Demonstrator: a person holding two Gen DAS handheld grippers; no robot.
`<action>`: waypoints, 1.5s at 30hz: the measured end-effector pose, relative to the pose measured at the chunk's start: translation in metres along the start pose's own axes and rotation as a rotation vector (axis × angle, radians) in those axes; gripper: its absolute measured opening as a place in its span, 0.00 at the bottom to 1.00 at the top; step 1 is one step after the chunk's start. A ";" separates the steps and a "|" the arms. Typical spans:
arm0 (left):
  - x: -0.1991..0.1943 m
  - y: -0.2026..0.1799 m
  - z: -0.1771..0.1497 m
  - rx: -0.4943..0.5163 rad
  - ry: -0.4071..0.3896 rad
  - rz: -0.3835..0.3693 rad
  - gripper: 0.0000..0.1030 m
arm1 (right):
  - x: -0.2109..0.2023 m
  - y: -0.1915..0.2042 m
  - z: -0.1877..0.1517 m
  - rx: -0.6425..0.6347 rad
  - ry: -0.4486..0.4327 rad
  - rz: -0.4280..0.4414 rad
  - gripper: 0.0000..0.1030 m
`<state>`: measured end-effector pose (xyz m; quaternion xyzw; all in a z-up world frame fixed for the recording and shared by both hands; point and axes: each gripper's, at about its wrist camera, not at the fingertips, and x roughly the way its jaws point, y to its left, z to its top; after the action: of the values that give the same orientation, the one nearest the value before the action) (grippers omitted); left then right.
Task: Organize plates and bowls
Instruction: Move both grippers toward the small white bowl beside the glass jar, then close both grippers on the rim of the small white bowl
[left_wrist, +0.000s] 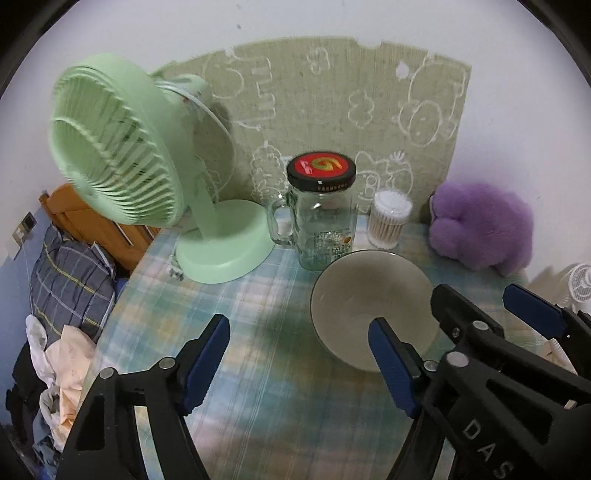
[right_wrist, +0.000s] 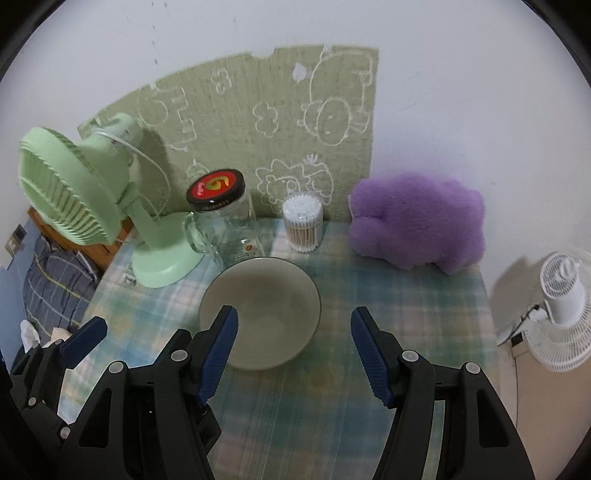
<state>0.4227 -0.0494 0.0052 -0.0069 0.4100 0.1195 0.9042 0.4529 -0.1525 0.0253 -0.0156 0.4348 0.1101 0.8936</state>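
Right wrist view looks down on a single grey-green bowl (right_wrist: 260, 312) sitting upright on the plaid-covered table (right_wrist: 399, 306), and no plate shows in either view. It looks like glazed ceramic: stiff, fairly weighty for its size, slick on the surface and likely to chip or crack if dropped or knocked against the glass jar mug (right_wrist: 225, 221) just behind it. I'd say the rim is the only sensible place to take hold, one finger inside and one outside the wall, pinched firmly because the glaze gives little friction.

The right claw (right_wrist: 295, 352) is spread wide and holds nothing. Its left finger (right_wrist: 218, 354) overlaps the near-left edge of the bowl in the picture, though I cannot tell whether it touches or hovers above; the other finger stands well clear over bare cloth. So the bowl lies ahead and to the left of this claw's centre.

From the left wrist view, the left claw (left_wrist: 299, 363) is also wide open and empty, with the bowl (left_wrist: 373, 306) ahead and to its right, its right finger (left_wrist: 391, 365) in front of the near rim. The right claw (left_wrist: 517, 314) sits just beyond the bowl's right side.

A green desk fan (right_wrist: 85, 199), a tub of cotton swabs (right_wrist: 303, 223) and a purple plush toy (right_wrist: 417, 221) crowd the far edge.
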 end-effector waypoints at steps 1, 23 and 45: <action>0.005 -0.002 0.001 0.002 0.004 -0.002 0.71 | 0.010 0.000 0.002 0.001 0.009 0.004 0.65; 0.096 -0.018 -0.002 0.007 0.158 -0.021 0.12 | 0.106 -0.020 -0.005 0.062 0.104 -0.061 0.16; 0.045 -0.016 -0.004 0.083 0.114 -0.007 0.12 | 0.058 -0.018 -0.011 0.084 0.108 -0.061 0.14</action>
<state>0.4515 -0.0564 -0.0324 0.0226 0.4652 0.0988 0.8794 0.4830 -0.1608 -0.0278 0.0026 0.4858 0.0637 0.8718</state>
